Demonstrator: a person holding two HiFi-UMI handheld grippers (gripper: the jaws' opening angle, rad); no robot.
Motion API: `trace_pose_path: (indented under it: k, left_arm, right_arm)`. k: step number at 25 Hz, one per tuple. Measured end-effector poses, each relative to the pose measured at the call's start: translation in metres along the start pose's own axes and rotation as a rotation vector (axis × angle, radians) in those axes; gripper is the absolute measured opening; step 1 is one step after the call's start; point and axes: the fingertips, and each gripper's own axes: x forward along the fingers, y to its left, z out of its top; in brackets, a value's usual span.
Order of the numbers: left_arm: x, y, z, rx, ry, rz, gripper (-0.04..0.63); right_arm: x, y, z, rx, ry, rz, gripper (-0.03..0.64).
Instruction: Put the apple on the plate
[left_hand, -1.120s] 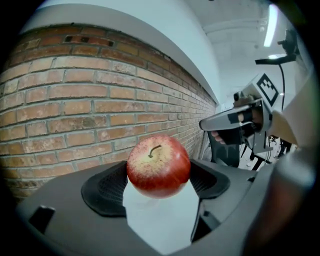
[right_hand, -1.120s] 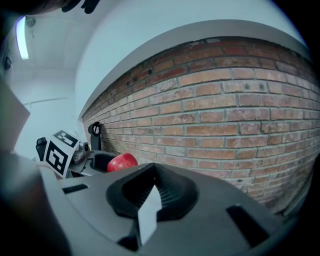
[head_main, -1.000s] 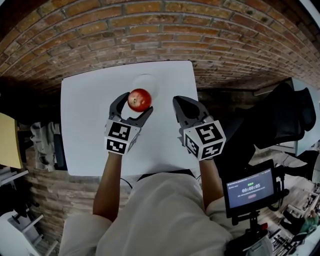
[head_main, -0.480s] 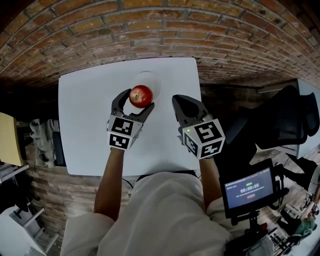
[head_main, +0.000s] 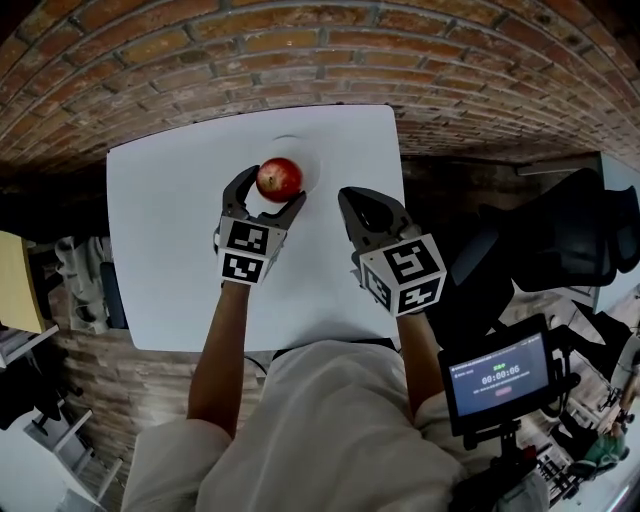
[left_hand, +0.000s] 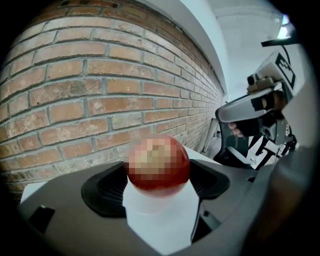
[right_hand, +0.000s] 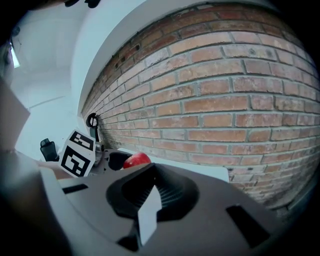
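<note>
A red apple is held between the jaws of my left gripper, which is shut on it above the white table. A white plate shows only faintly on the table just beyond and right of the apple. In the left gripper view the apple fills the gap between the dark jaw pads. My right gripper hovers to the right of the apple with nothing in it, its jaws together. The right gripper view catches the apple and the left gripper's marker cube at lower left.
A brick wall runs right behind the table's far edge. A black chair stands to the right of the table. A small screen on a stand is at the lower right, and cluttered shelving at the left.
My left gripper has carried the apple farther from me, toward the wall and the plate. The right gripper has barely shifted.
</note>
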Motion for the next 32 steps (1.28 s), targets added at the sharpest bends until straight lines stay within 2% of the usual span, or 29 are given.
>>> trace_pose_path:
  k: [4,13,20,32]
  left_arm:
    - [0.028,0.006,-0.011,0.012,0.032,-0.005,0.387]
    - [0.057,0.015,-0.036,0.034,0.09,-0.001,0.387]
    - [0.069,0.021,-0.046,0.044,0.128,0.01,0.387]
    - [0.092,0.025,-0.063,0.113,0.197,0.029,0.387]
  right_arm:
    - [0.016,-0.015,-0.01,0.013,0.021,0.002,0.003]
    - [0.027,-0.024,-0.02,0.038,0.053,-0.01,0.003]
    - [0.03,-0.027,-0.026,0.049,0.069,-0.018,0.003]
    - [0.031,-0.029,-0.035,0.063,0.089,-0.02,0.003]
